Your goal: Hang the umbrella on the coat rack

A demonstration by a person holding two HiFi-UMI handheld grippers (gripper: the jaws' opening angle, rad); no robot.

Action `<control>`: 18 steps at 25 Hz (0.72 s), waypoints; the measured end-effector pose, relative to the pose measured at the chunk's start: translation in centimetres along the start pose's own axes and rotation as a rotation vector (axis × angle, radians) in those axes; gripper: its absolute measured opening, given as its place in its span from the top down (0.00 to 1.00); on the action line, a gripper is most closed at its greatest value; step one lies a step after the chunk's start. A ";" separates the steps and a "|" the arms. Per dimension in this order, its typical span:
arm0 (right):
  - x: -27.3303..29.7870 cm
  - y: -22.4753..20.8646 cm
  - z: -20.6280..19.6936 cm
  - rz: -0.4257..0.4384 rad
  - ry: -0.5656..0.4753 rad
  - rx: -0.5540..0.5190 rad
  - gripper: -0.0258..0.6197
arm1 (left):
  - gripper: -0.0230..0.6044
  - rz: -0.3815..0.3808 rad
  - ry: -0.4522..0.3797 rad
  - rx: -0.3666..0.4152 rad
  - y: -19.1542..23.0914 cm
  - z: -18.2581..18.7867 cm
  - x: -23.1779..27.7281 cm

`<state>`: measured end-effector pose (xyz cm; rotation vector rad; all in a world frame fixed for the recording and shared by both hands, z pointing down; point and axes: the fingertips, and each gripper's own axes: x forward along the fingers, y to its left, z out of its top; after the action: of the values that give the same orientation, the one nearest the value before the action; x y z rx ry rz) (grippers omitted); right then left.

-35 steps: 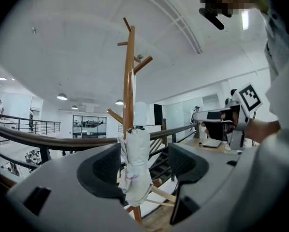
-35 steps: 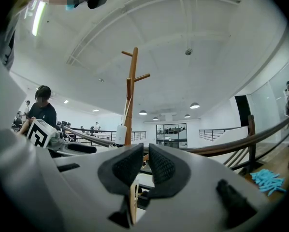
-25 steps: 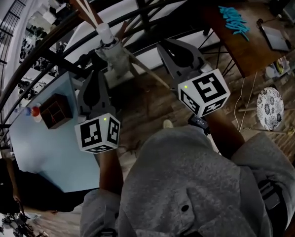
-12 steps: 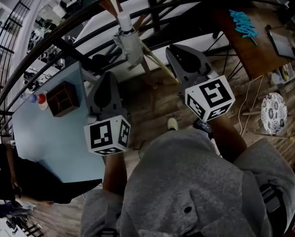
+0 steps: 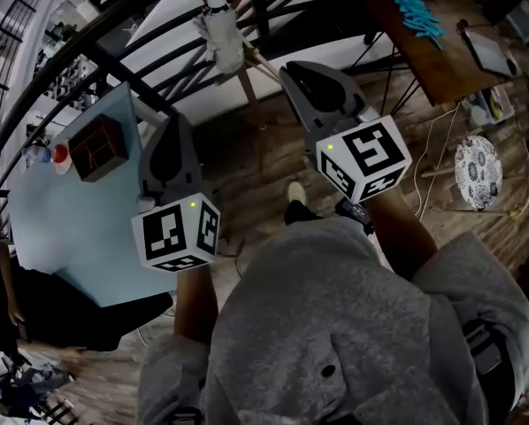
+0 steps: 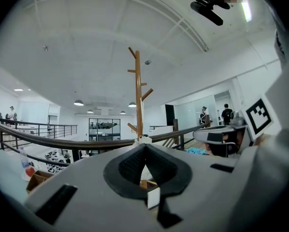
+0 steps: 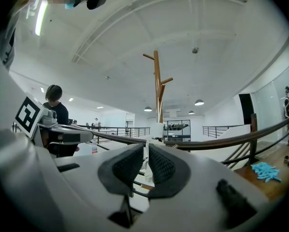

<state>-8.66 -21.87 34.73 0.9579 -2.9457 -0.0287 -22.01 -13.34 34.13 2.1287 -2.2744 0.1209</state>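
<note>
One small wooden box (image 5: 93, 149) stands on the light-blue tabletop (image 5: 79, 237) at the left of the head view. It is split into open compartments, and these are too dark to tell what is in them. Just beside it, toward the frame's left edge, stands a bottle (image 5: 57, 154) with a red cap.

Both grippers point level toward the coat rack (image 6: 137, 95), side by side and well apart from each other. The left gripper (image 6: 144, 146) is clenched: its dark ribbed pads (image 6: 127, 166) meet at the tips and leave only a diamond-shaped hollow behind them, with nothing gripped. The right gripper (image 7: 146, 148) is drawn together to a thin slit and is likewise empty. The white seen through the slit lies beyond the jaws, not between them. Neither gripper touches the umbrella.

The umbrella (image 5: 222, 35) is folded into a pale grey bundle and hangs on the coat rack near the top edge of the head view, left of centre. It is ahead of both grippers and clear of them. Its long axis runs along the wooden pole. The white capped end lies toward the top edge of the frame — the way the pole itself runs out of view — and the fabric bundle lies below it, toward the rack's splayed legs. A dark handrail (image 6: 48, 138) crosses in front of the rack.
</note>
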 end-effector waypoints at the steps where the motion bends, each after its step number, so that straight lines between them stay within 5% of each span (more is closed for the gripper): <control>1: -0.6 0.7 -0.1 0.001 0.003 -0.002 0.89 | 0.94 0.001 0.000 0.001 -0.1 0.0 -0.9; 18: -9.9 11.0 0.6 0.018 -0.011 -0.028 0.89 | 0.94 0.015 -0.021 -0.005 -1.8 -0.2 -14.1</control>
<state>-7.14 -7.15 34.07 0.9313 -2.9553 -0.0750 -19.27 0.63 33.44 2.1214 -2.3003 0.0937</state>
